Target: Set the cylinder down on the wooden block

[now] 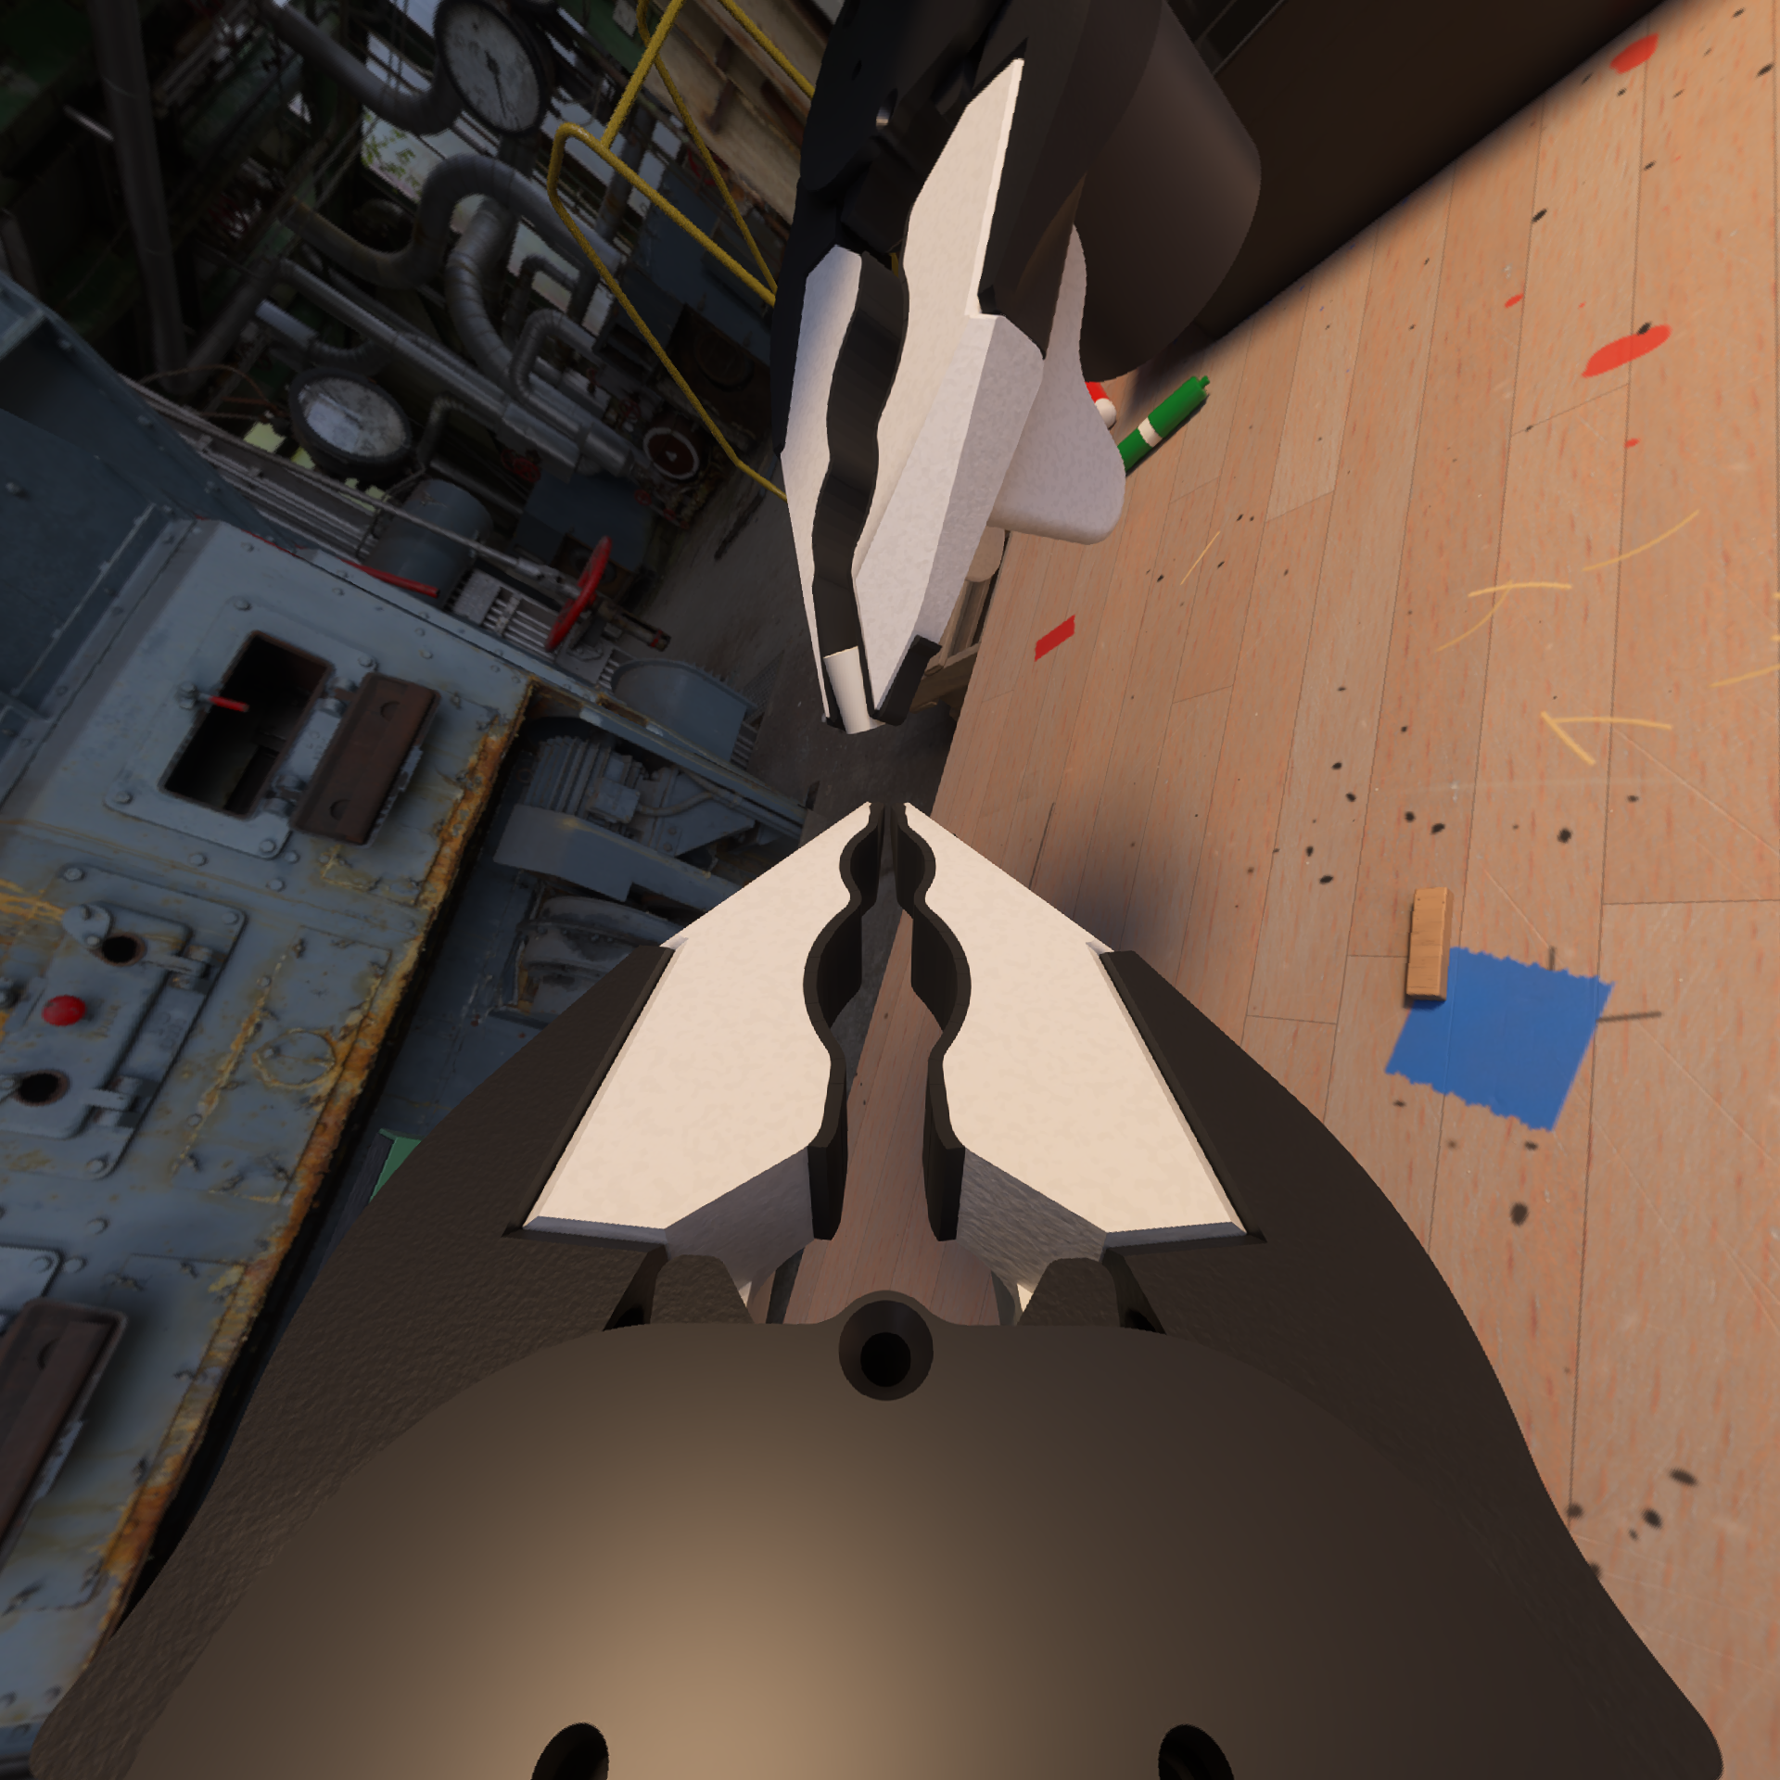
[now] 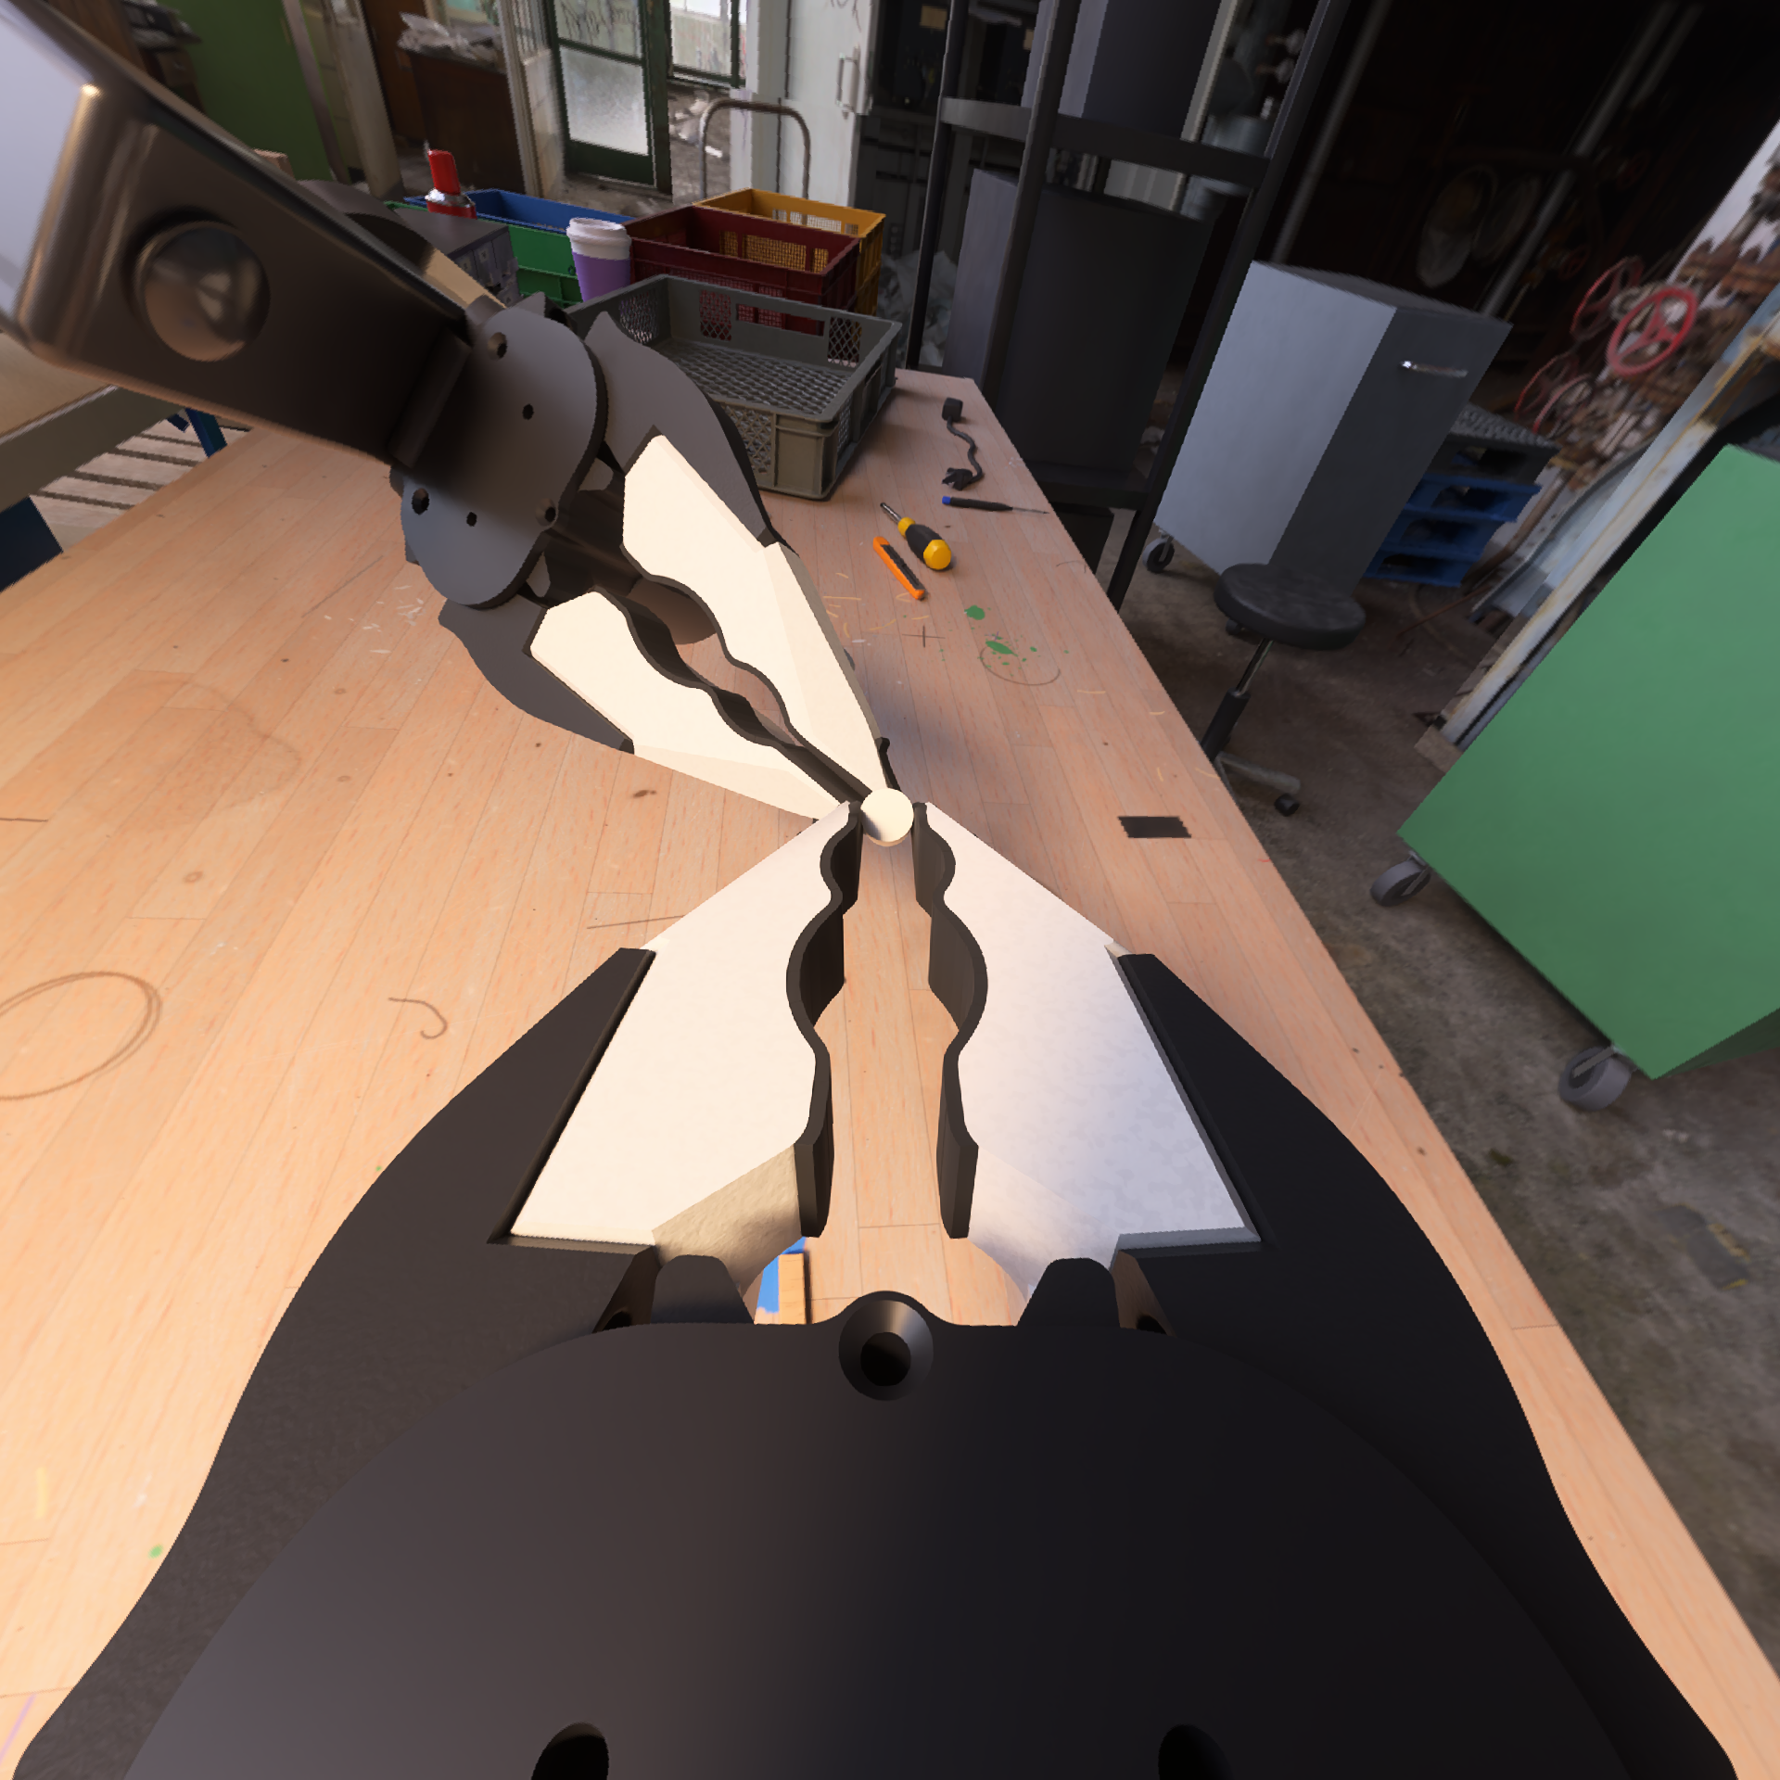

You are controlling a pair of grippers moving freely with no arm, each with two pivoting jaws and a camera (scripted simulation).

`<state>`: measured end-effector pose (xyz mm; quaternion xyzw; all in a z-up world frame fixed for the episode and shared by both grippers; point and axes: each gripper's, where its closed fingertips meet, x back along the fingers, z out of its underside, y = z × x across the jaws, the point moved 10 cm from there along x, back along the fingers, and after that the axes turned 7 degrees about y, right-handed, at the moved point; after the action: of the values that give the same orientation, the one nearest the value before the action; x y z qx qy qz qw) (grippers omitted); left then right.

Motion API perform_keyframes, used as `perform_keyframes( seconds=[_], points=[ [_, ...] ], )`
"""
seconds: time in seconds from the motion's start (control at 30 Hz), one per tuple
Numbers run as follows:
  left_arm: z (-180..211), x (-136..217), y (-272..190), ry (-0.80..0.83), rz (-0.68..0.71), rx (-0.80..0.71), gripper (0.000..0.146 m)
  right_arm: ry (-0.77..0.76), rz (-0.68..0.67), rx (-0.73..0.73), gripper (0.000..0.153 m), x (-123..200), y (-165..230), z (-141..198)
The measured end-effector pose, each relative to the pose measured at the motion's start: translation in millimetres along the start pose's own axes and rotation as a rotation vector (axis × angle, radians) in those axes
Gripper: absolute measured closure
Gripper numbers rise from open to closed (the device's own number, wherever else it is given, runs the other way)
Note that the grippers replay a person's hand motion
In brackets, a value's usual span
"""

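Observation:
My right gripper (image 2: 886, 817) is shut on a small white cylinder (image 2: 887, 815), seen end-on between its tips above the table. In the left wrist view the right gripper (image 1: 864, 711) comes down from the top with the cylinder (image 1: 846, 684) in its tips. My left gripper (image 1: 886, 809) is shut and holds nothing. Its tips sit just short of the cylinder, apart from it; it also shows in the right wrist view (image 2: 850, 795). The wooden block (image 1: 1427, 944) lies flat on the table beside a blue tape patch (image 1: 1498, 1035), off to the right. A sliver of the block (image 2: 794, 1286) shows under my right gripper.
A grey crate (image 2: 771, 385) stands at the table's far end, with a screwdriver (image 2: 920, 539), an orange knife (image 2: 898, 568) and a black cable (image 2: 963, 443) near it. A green-and-white marker (image 1: 1161, 424) lies on the table. The table's edge (image 2: 1281, 973) runs along the right.

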<state>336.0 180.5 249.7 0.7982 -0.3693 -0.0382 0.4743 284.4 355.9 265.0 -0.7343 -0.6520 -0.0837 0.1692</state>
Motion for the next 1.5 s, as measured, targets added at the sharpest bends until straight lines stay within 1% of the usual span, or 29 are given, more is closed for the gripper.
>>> perform_keyframes(
  seconds=[0.17,0.37,0.53,0.73,0.87,1.03,1.13,1.27,1.33,1.5],
  points=[
    [0,-3,-2,0.045,-0.013,-0.025,0.145,0.046,0.022,-0.033,0.143,-2,-1,0],
    [1,-3,0,0.035,-0.017,0.006,0.145,0.066,0.07,-0.012,0.143,-2,1,-4],
    [2,-7,-1,0.068,-0.036,0.004,0.145,0.095,0.109,-0.003,0.143,-5,1,-4],
    [3,-6,1,0.061,-0.025,0.012,0.145,0.098,0.125,0.045,0.143,-6,3,-5],
    [3,-6,1,0.074,-0.041,0.008,0.145,0.105,0.15,0.054,0.143,-7,5,-7],
    [3,-8,2,0.111,-0.094,-0.004,0.145,0.11,0.187,0.018,0.143,-10,3,-11],
    [2,-8,2,0.138,-0.133,-0.021,0.145,0.094,0.193,-0.022,0.143,-12,1,-12],
    [4,-8,3,0.127,-0.127,-0.008,0.145,0.081,0.191,0.015,0.143,-13,2,-10],
    [3,-9,2,0.125,-0.126,-0.008,0.145,0.081,0.183,0.002,0.143,-11,1,-9],
    [1,-15,-4,0.155,-0.139,-0.028,0.145,0.122,0.19,-0.01,0.143,-9,0,-7]
  ],
)
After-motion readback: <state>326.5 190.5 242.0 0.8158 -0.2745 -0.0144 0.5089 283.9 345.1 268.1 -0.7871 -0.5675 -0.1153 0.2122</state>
